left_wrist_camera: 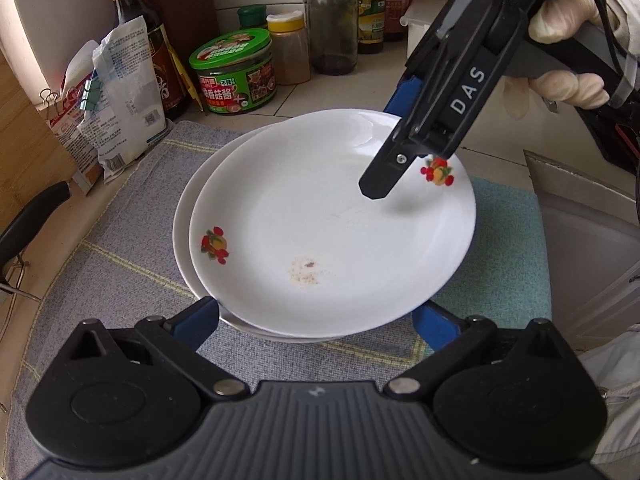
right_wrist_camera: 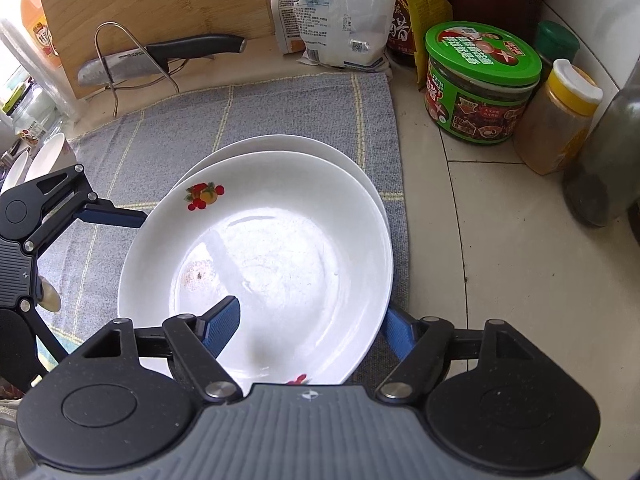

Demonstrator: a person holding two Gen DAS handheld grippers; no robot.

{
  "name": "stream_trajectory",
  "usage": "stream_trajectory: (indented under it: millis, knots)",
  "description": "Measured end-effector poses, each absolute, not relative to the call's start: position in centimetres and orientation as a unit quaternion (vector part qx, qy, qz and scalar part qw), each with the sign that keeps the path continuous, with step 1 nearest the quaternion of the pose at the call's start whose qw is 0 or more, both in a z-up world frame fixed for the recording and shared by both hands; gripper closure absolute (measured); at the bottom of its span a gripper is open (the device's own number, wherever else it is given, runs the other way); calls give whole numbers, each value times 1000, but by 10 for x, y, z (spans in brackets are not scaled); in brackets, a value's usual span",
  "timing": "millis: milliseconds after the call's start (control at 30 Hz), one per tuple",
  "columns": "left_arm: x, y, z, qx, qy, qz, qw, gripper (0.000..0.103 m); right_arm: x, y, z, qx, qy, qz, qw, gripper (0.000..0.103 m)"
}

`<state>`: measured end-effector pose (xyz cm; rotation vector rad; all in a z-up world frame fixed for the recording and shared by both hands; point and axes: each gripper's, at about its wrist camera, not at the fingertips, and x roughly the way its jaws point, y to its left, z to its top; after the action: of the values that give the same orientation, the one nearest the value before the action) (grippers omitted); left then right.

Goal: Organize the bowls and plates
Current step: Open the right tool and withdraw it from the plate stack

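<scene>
Plates: top plate (left_wrist_camera: 332, 232) w/ fruit decals sits slightly offset on a lower plate (left_wrist_camera: 188, 216), both on a grey checked cloth (left_wrist_camera: 120, 248) on the desk (right_wrist_camera: 500, 264), near a green-lidded jar (right_wrist_camera: 480, 80). Right gripper (right_wrist_camera: 308, 320), held by a gloved hand (left_wrist_camera: 568, 40), slopes steeply down over the top plate's far-right rim; jaws apart, one finger above the plate's inside, the other outside below the rim, pads not pressing it. Left gripper (left_wrist_camera: 320, 320) pitched down at the near edge, spread wide, fingers either side of the stack, no visible contact.
</scene>
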<state>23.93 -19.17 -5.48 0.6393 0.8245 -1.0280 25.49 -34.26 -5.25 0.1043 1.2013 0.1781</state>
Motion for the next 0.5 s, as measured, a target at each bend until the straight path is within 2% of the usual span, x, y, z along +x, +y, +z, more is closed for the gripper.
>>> stream_trajectory:
  millis: [233,500]
  knots:
    - [232,-194,-51,287,366,-488,739,1,253,-341,-50,50,562,85,821,21]
    - [225,-190,-48,274,336,-484,760,1,243,-328,-41,32,536,85,839,1]
